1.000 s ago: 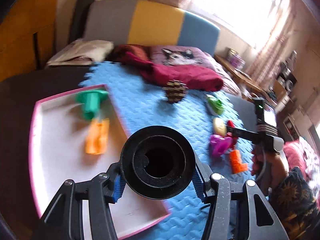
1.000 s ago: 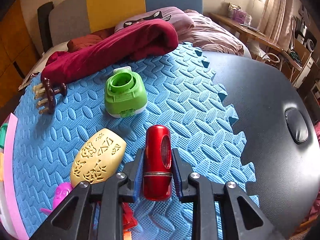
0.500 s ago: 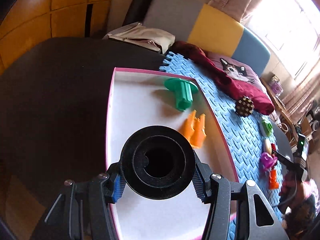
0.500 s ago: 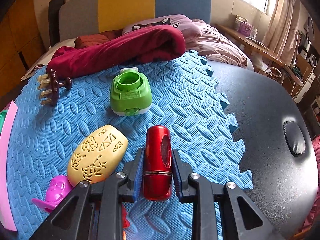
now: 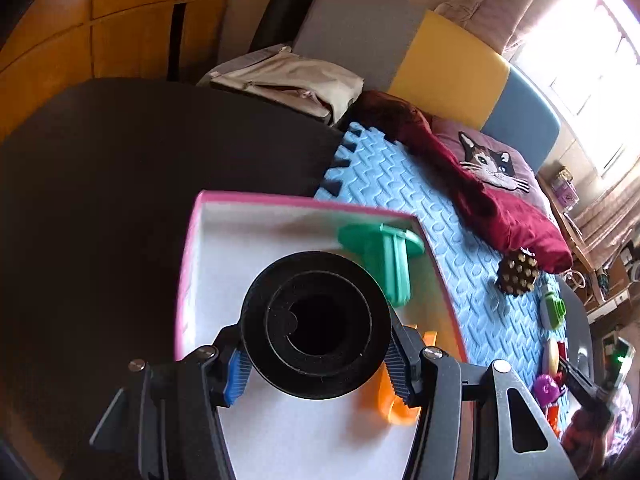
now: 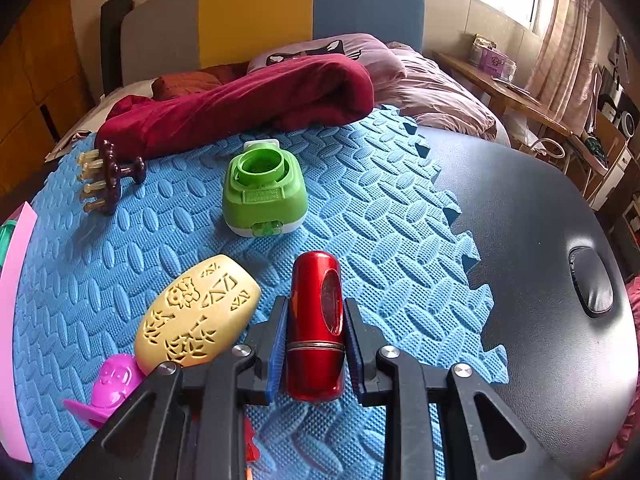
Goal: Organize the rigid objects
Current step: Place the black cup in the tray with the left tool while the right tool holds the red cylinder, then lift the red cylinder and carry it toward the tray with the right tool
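Note:
My left gripper (image 5: 316,364) is shut on a black ring-shaped cylinder (image 5: 316,322) and holds it over the pink-rimmed white tray (image 5: 188,248). In the tray lie a green plastic piece (image 5: 384,256) and an orange piece (image 5: 392,398), partly hidden by the fingers. My right gripper (image 6: 316,344) is shut on a red metal cylinder (image 6: 316,320) just above the blue foam mat (image 6: 360,208). On the mat lie a yellow carved oval (image 6: 196,316), a green plastic holder (image 6: 262,194), a brown spiked massager (image 6: 106,178) and a pink toy (image 6: 110,384).
A dark red cloth (image 6: 248,100) lies at the mat's far edge, with a cat pillow (image 5: 490,164) behind it. The black table (image 5: 100,184) surrounds mat and tray. A black oval knob (image 6: 592,284) sits on the table at right. The tray's pink edge (image 6: 12,300) shows at far left.
The left gripper with the black cylinder has swung left from the mat to over the tray and dropped closer to it. The right gripper with the red cylinder has shifted slightly.

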The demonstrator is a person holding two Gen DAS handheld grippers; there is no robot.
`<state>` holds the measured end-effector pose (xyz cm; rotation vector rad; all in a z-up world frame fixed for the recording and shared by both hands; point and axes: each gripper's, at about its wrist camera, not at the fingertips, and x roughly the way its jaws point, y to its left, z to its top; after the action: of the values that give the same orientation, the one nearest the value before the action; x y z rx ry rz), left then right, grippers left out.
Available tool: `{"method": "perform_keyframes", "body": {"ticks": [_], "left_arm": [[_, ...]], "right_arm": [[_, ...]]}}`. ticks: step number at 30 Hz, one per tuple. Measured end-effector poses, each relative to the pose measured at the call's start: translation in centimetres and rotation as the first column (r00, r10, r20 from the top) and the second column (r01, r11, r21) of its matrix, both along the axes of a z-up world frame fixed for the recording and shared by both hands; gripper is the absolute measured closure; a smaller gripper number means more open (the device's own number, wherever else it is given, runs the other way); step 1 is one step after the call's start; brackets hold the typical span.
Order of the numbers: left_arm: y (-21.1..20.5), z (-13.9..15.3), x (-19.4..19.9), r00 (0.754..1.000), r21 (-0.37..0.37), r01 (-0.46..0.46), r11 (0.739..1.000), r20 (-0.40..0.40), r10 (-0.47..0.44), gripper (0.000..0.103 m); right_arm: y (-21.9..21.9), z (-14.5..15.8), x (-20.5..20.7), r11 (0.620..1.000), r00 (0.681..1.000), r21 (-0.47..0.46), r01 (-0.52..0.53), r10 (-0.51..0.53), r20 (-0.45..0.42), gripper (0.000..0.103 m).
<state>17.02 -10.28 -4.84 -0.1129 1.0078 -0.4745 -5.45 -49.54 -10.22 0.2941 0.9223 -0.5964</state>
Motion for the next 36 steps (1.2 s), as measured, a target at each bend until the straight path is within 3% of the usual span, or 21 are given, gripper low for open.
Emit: {"method": "perform_keyframes", "body": {"ticks": [3,7,10,16,30,36], "left_arm": [[-1.0,-0.3,1.2,1.0,0.006,-0.003,1.0,0.009,0.003,0.045],[-1.0,-0.1,1.9,0.999,0.002,-0.033,0.999,0.029,0.033,0.023],[-0.2,0.4,1.2,0.998,-0.017,-0.05,0.999,0.041,0.051,0.018],[1.3,0.9,-2.6,0.993,0.044,-0.071,0.997,0.093,0.066,0.018],[0.9,0.3,-11.2,0.988,0.201,-0.036,0.979,0.152,0.005,0.017],[0.8,0.6,-12.5,0.987,0.209,-0.018,0.978,0.159,-0.016,0.017]], "right_arm": [[0.0,0.0,0.0,1.0,1.0,0.0,0.0,0.0,0.0,0.077],[0.0,0.0,0.1,1.0,1.0,0.001,0.001,-0.001,0.0,0.077],[0.0,0.0,0.1,1.0,1.0,0.001,0.001,-0.001,-0.001,0.077],[0.0,0.0,0.1,1.0,1.0,0.001,0.002,-0.002,-0.001,0.077],[0.0,0.0,0.1,1.0,1.0,0.0,0.008,-0.008,0.003,0.077],[0.2,0.1,0.0,1.0,1.0,-0.005,0.004,-0.004,0.006,0.077]]}}
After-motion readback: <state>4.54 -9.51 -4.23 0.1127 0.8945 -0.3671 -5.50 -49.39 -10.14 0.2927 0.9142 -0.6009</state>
